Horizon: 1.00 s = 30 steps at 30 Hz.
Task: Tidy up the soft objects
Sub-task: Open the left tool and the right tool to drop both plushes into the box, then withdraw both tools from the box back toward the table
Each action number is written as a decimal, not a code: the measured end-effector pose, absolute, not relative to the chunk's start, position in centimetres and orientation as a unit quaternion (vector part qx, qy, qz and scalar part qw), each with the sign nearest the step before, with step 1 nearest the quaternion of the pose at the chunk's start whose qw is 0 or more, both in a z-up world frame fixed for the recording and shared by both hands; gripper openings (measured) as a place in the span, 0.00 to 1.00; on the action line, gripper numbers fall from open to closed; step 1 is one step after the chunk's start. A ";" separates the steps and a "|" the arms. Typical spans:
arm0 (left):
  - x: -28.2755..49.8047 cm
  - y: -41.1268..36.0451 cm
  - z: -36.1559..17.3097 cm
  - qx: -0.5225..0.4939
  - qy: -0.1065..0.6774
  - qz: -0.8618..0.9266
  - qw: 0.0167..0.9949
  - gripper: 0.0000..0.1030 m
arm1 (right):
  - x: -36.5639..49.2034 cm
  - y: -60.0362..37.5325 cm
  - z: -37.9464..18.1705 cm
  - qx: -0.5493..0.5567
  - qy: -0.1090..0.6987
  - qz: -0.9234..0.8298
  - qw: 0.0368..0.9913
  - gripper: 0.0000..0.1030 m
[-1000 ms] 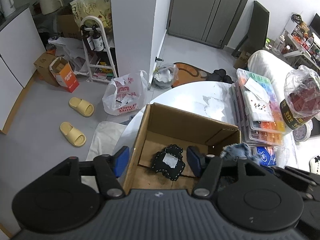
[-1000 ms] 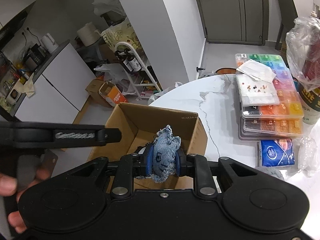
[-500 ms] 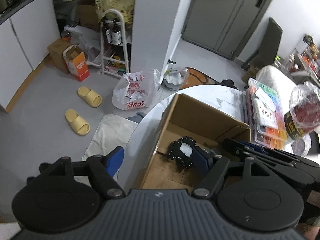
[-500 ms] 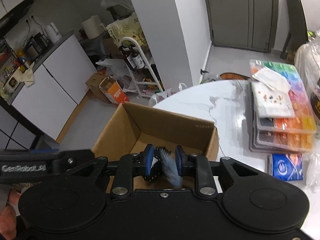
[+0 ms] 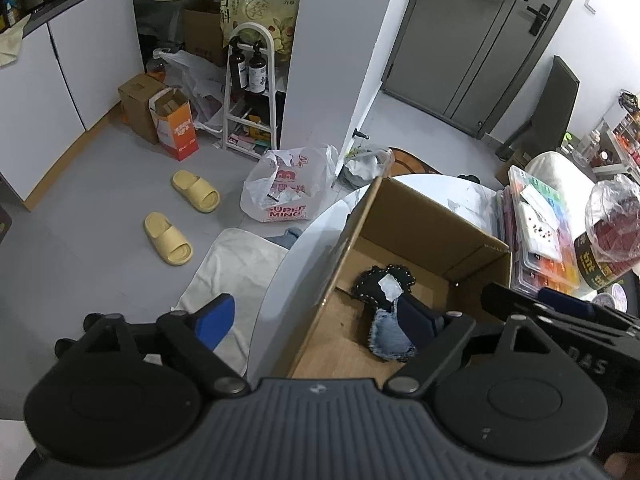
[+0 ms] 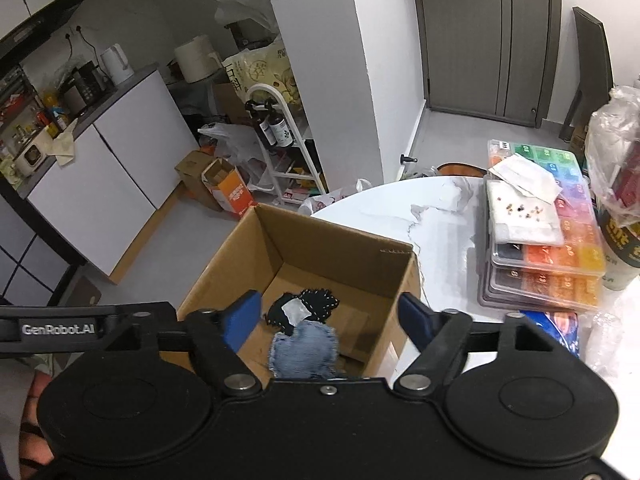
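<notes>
- I'm looking into a cluttered flat: grey floor with a pair of yellow slippers (image 5: 182,216) at the left of the left wrist view, and a round white table (image 6: 440,216) filling the right half of the right wrist view.
- A cardboard box (image 6: 280,240) sits open at the table's near edge, centre of both views; a stack of bead organiser trays (image 6: 548,248) lies well apart at the right.
- Inside the box, a black patch (image 6: 316,306) lies on the floor of the box, and the denim piece (image 6: 304,350) lies just below it in the frame, touching or overlapping its lower edge.
- My right gripper (image 6: 328,320) hangs over the box with its jaws spread wide — they have just been opening, and nothing is between the pads now; the denim lies loose beneath them.
- My left gripper (image 5: 316,320) is also spread, having just been widening, and holds nothing; one finger is over the floor side, the other over the box.
- Compared with a second ago, the denim was pinched upright in the right jaws above the box; now it lies flat inside.
- The drop looks done, I judge. To finish it well I'd lift the right gripper straight up so the pads don't snag the frayed edge, then look for the next soft item — none is plainly in view on the table.
</notes>
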<state>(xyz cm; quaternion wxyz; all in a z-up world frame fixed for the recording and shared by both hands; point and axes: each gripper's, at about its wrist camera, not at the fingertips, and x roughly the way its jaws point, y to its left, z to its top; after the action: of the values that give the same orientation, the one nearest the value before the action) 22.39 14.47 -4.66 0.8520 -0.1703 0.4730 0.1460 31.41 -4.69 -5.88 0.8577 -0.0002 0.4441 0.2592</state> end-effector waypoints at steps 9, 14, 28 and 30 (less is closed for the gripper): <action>20.9 13.2 -3.4 -0.168 0.464 0.144 0.858 0.85 | 29.8 -7.8 -4.1 -0.019 0.432 0.250 0.866 0.94; 19.9 11.8 -2.4 -0.144 0.453 0.157 0.866 0.85 | 29.3 -9.8 -3.5 -0.019 0.427 0.245 0.870 0.96; 16.9 7.6 -0.7 -0.110 0.453 0.169 0.869 0.85 | 26.7 -15.9 -1.9 0.005 0.400 0.252 0.881 1.00; 16.5 6.8 -0.5 -0.107 0.449 0.168 0.871 0.85 | 26.2 -16.8 -1.8 0.007 0.396 0.248 0.884 1.00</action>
<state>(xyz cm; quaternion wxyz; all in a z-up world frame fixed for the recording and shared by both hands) 16.46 6.83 -0.54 0.8711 -0.1066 0.4489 0.1681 26.20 -16.79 -1.78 0.8840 0.0069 0.3965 0.2477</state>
